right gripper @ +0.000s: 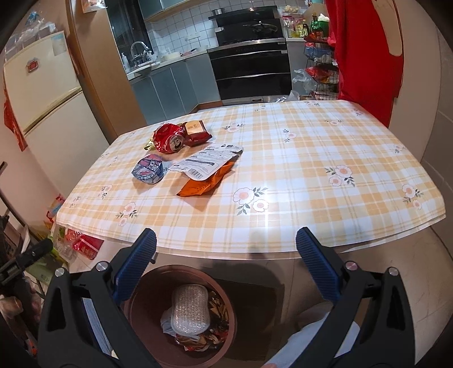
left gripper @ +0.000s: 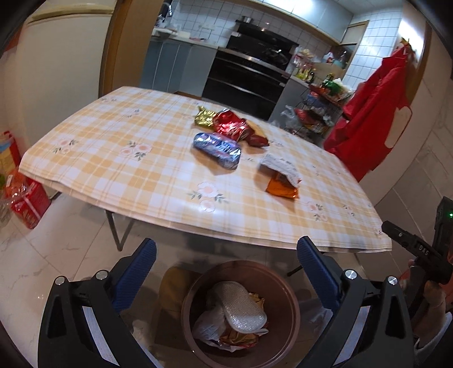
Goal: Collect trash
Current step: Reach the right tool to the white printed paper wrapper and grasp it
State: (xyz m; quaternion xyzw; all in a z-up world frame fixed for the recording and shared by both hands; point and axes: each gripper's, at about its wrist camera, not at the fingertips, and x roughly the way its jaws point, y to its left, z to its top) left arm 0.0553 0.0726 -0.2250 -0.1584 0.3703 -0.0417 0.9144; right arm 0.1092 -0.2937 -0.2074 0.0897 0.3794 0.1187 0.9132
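Ahead of us we see a black oven [right gripper: 252, 70], a cream fridge [right gripper: 42, 85] leftward, red cloth [right gripper: 365, 56] rightward.

Home kitchen and dining area, white-tiled walls, grey cabinets [right gripper: 175, 85], black built-in oven [right gripper: 252, 70] under a range hood [right gripper: 243, 14], sink with faucet [right gripper: 138, 48], cream fridge [right gripper: 42, 85], folding table [right gripper: 283, 175] in yellow checked floral cloth, red apron [left gripper: 371, 113] hanging, wire rack [left gripper: 317, 113] of groceries

Checked table [right gripper: 283, 175] bears crushed cans [right gripper: 169, 138] and wrappers [right gripper: 206, 164].
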